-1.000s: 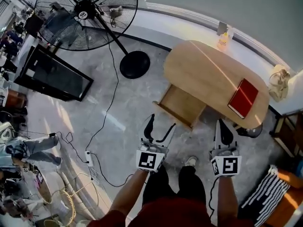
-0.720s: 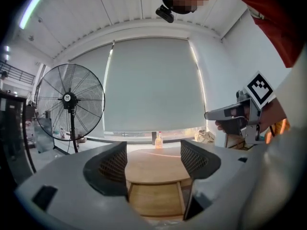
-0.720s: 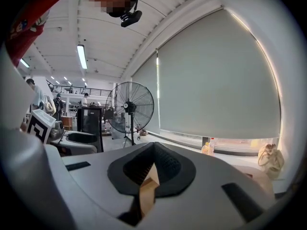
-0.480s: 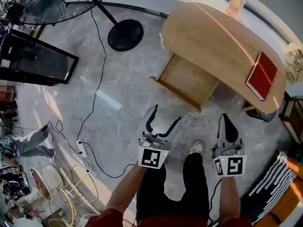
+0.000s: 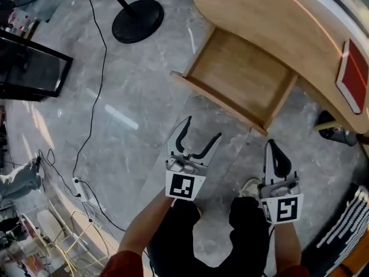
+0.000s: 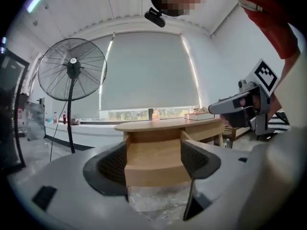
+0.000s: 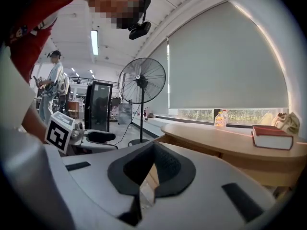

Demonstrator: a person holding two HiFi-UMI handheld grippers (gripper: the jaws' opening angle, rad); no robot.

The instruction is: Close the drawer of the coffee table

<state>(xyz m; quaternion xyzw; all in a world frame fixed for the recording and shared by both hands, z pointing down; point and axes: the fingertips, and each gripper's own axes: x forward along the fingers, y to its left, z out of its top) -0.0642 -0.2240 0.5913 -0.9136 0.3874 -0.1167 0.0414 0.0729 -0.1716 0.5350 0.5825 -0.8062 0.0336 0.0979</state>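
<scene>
Two grippers hover low centre, facing the pulled-out drawer (image 5: 216, 101) of the coffee table (image 5: 271, 22) — left gripper (image 5: 202, 130) spread, likely lined up to push its front; right gripper (image 5: 271, 145) pinched together, empty.

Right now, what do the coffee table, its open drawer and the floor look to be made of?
Coffee table: light wood or wood veneer, smooth satin finish; faint grain and a soft light streak on top. Drawer: same pale wood look, matte, grain lines across its bottom. Floor: grey stone or stone-look tile, polished; veined mottling and bright reflections.
</scene>
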